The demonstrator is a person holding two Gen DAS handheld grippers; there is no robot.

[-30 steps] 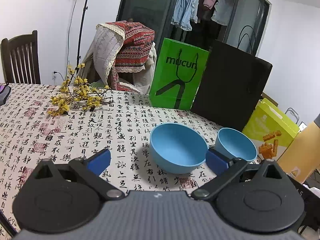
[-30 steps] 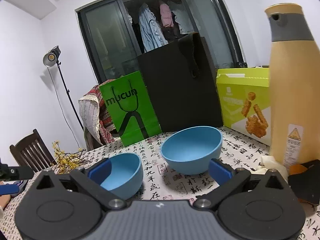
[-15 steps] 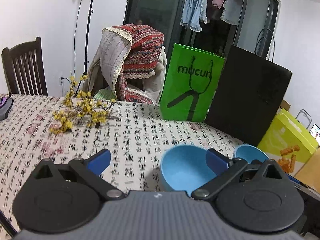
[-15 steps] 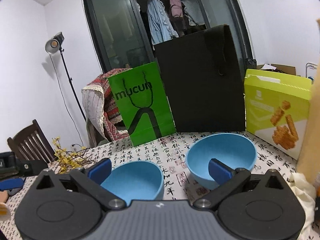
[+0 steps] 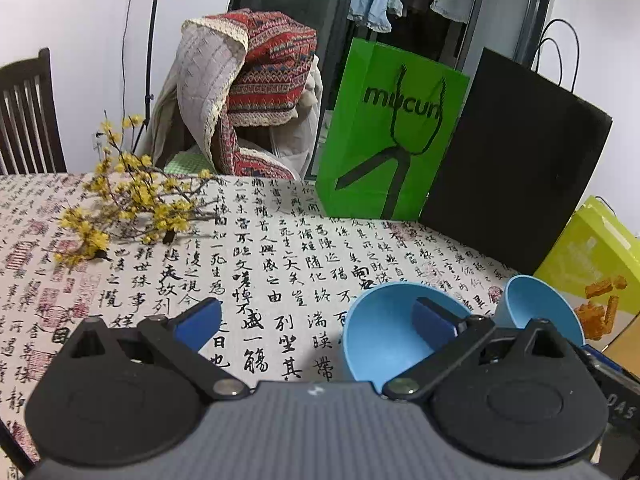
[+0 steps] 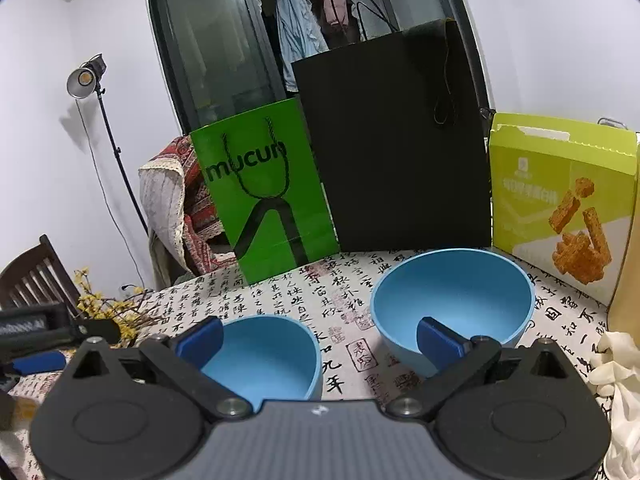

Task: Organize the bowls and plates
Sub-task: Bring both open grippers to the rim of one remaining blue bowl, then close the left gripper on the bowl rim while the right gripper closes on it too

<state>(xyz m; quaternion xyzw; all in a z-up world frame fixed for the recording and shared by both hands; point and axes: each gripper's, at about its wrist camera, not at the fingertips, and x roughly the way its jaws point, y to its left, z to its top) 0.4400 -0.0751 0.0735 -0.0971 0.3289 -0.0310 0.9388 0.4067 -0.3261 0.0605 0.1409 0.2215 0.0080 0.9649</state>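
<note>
Blue bowls [image 6: 452, 300] [image 6: 268, 356] sit apart on the counter [image 5: 280, 248]; both grippers [image 5: 316, 320] [image 6: 320, 336], jaws wide, straddle rims, so off-centre closure could tip either.

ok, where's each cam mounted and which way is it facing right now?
Left wrist: sits on the left gripper, looks along its open fingers across the table toward the green bag; its right finger is over the near blue bowl.
Right wrist: sits on the right gripper, faces the black bag; its open fingers sit in front of the two bowls, the larger bowl on the right.
Shared: both bowls, both bags, the yellow-green box.
</note>
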